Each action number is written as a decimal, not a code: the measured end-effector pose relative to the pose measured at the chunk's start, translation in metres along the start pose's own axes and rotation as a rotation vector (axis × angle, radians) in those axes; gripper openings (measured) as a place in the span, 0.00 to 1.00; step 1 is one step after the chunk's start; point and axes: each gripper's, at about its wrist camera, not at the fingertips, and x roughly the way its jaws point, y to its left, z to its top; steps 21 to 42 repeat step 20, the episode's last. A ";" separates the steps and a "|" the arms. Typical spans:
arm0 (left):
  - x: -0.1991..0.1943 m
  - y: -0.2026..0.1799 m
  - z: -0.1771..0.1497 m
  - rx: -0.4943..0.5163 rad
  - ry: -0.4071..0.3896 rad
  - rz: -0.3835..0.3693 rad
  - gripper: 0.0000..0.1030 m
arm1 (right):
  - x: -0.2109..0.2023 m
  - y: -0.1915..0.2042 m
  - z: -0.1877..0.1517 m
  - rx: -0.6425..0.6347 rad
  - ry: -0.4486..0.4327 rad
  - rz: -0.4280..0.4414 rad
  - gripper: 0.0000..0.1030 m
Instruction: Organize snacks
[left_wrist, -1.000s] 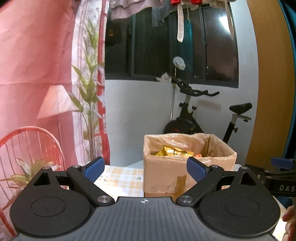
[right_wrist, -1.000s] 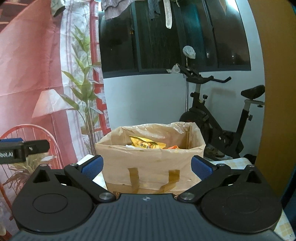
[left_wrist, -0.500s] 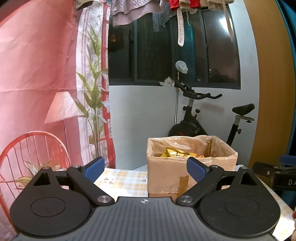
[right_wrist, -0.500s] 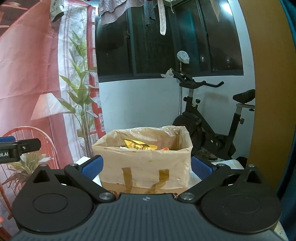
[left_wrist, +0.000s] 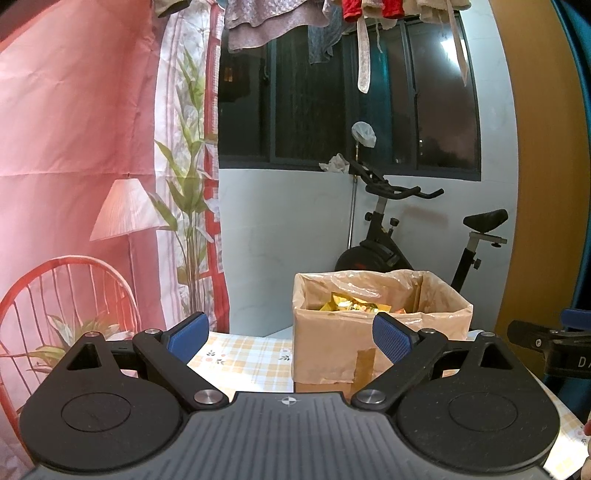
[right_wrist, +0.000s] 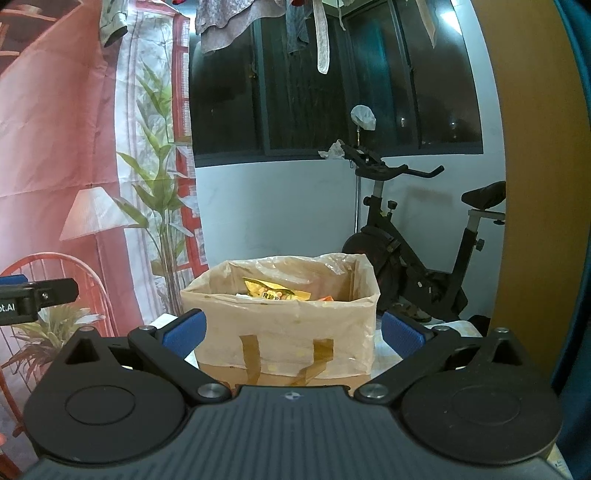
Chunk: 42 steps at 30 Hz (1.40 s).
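Note:
A cardboard box (left_wrist: 332, 339) lined with a plastic bag stands on the checked tablecloth (left_wrist: 251, 362); it also shows in the right wrist view (right_wrist: 288, 332). Yellow and orange snack packets (left_wrist: 351, 304) lie inside it, seen too in the right wrist view (right_wrist: 275, 291). My left gripper (left_wrist: 290, 334) is open and empty, held short of the box and to its left. My right gripper (right_wrist: 293, 336) is open and empty, facing the box's front. Each gripper shows at the edge of the other's view: the right one (left_wrist: 546, 345), the left one (right_wrist: 33, 297).
An exercise bike (right_wrist: 413, 258) stands behind the table by a white wall and dark window. A pink printed backdrop (left_wrist: 74, 147) hangs on the left. A wooden panel (right_wrist: 539, 184) is on the right. Laundry (left_wrist: 295, 18) hangs overhead.
Both grippers have drawn back and risen slightly, so the box sits lower and a little farther in both views. Both stay open and empty.

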 end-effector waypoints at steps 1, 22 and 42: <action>0.000 0.000 0.000 -0.001 -0.001 -0.001 0.94 | 0.000 0.000 0.000 0.000 0.000 -0.001 1.00; -0.001 0.002 -0.001 -0.003 -0.006 0.000 0.94 | -0.001 0.001 -0.001 -0.001 -0.002 0.001 1.00; -0.001 0.002 -0.001 -0.003 -0.006 0.000 0.94 | -0.001 0.001 -0.001 -0.001 -0.002 0.001 1.00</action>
